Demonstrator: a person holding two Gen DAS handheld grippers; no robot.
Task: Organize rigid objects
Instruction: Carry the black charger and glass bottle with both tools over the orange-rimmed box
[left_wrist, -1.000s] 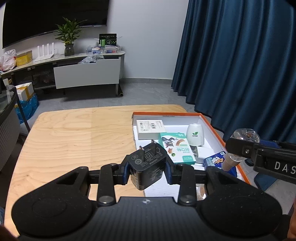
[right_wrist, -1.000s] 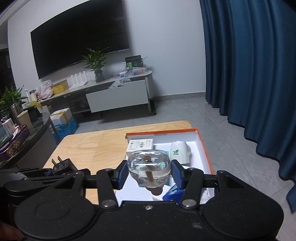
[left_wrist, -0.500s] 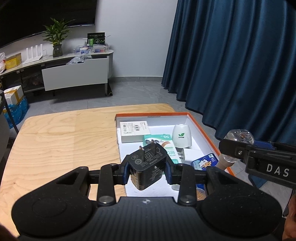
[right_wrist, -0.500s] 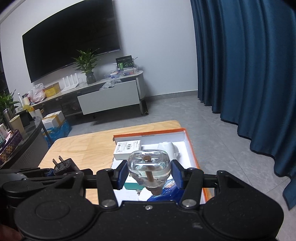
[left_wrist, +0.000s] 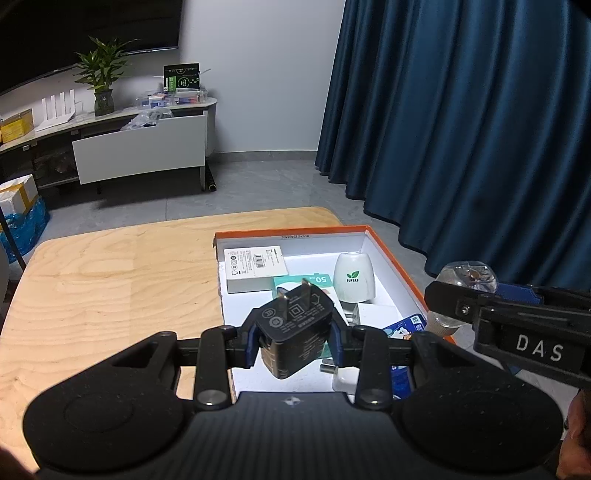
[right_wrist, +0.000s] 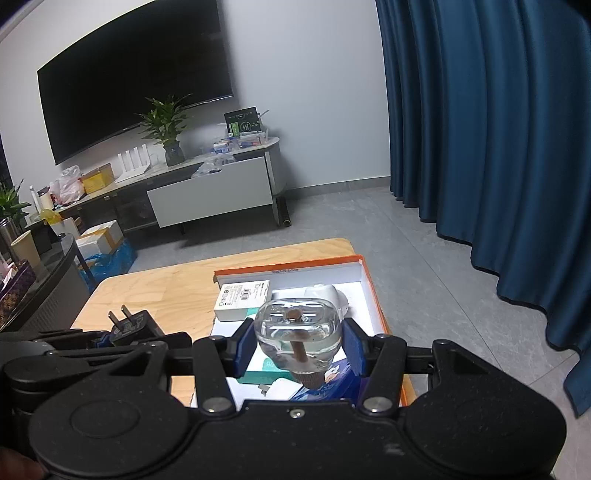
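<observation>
The orange-rimmed box (left_wrist: 391, 254) on the wooden table (left_wrist: 110, 280) already holds a white carton (left_wrist: 255, 269), a white dispenser (left_wrist: 354, 277) and some packets. The left gripper (left_wrist: 293, 334) is clamped on a black charger (left_wrist: 295, 325), the right gripper (right_wrist: 299, 343) on a clear glass bottle (right_wrist: 297, 328); both hang above the box, so I'd say those two are left to set down
</observation>
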